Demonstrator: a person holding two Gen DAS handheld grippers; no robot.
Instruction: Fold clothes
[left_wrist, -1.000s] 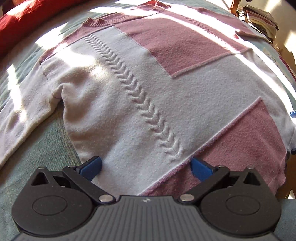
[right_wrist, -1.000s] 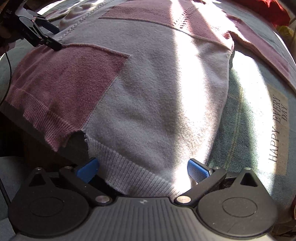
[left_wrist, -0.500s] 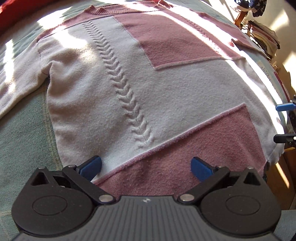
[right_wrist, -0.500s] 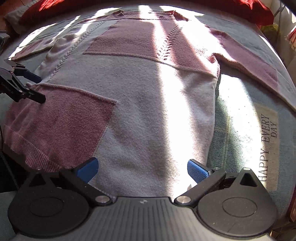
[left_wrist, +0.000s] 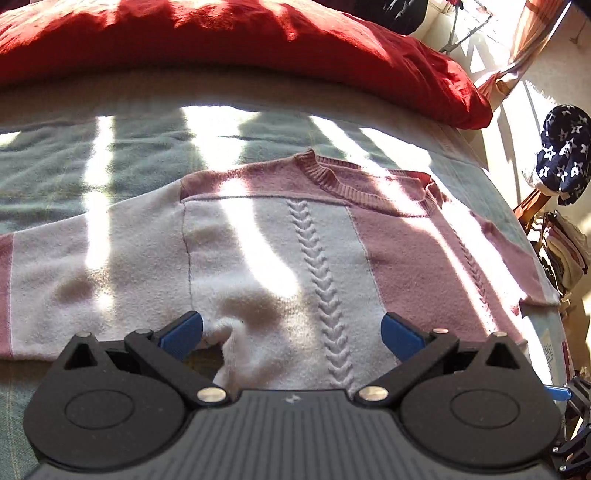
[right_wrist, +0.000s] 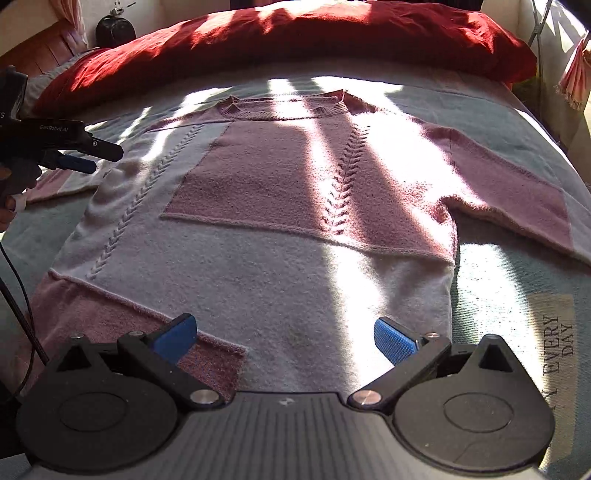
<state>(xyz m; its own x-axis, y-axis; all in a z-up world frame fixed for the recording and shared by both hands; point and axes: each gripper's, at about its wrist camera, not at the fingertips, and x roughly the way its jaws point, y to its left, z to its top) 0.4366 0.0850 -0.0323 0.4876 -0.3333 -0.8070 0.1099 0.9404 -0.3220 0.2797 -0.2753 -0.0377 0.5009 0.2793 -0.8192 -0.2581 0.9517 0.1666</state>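
Teal bedspread (right_wrist: 509, 280) covers bed; red pillow (right_wrist: 295, 40) along far edge. Pink-and-white knit sweater (right_wrist: 280, 236) lies spread flat on bedspread, neckline toward pillow, sleeves out to sides. Left gripper (left_wrist: 291, 328) wide open, empty, over sweater's armpit beside white sleeve (left_wrist: 92, 266). Right gripper (right_wrist: 284, 338) wide open, empty, above sweater's lower body. "EVERY DAY" label (right_wrist: 557, 339) right of sweater.

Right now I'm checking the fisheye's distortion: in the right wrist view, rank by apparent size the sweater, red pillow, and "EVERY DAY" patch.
1. sweater
2. red pillow, though it lies farther away, so its true size is unsure
3. "EVERY DAY" patch, partly cut off
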